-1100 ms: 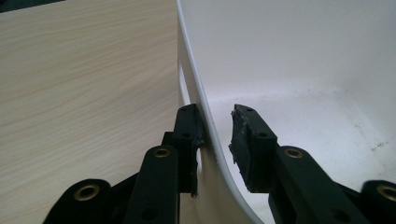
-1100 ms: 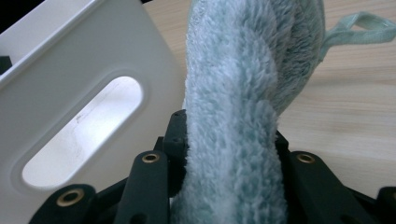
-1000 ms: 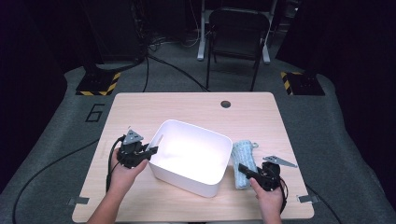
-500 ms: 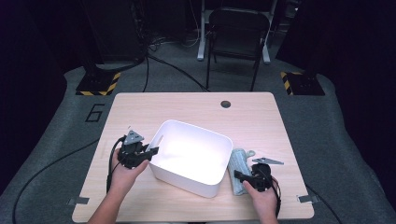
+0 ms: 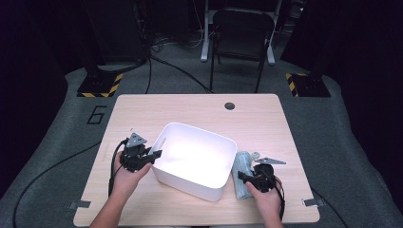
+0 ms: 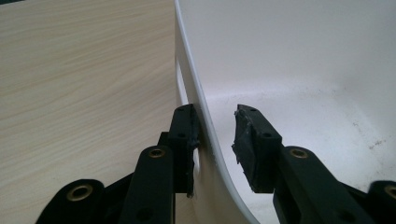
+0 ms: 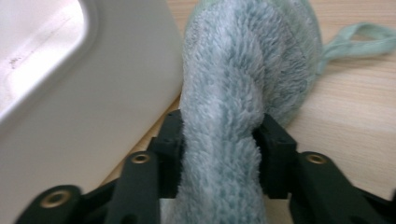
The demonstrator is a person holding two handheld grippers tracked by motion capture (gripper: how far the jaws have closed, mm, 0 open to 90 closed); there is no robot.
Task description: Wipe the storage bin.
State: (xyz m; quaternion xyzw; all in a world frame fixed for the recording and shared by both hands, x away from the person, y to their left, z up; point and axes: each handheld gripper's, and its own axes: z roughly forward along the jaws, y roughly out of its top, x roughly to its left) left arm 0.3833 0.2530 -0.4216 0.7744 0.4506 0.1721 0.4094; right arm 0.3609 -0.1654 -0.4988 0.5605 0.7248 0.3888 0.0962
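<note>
Right tool (image 7: pixel 219 140), jaws just closed, pinches the fluffy towel (image 7: pixel 243 84) lying on the table (image 5: pixel 266 118) against the white bin (image 5: pixel 166 135). Left tool (image 6: pixel 215 135) part-open, straddling the bin's wall, inner pad off it. Firm that hold before lifting the towel clear over the rim.

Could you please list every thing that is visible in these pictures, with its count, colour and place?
Table: one, light wood, centre of the high view.
Tub: one, white, middle of the table.
Towel: one, pale green, lying beside the tub's right wall.
Chair: one, dark, behind the table.
Left hand-held gripper: one, black, jaws astride the tub's left wall, inner pad apart from it.
Right hand-held gripper: one, black, jaws have just been closing and pinch the towel.
</note>
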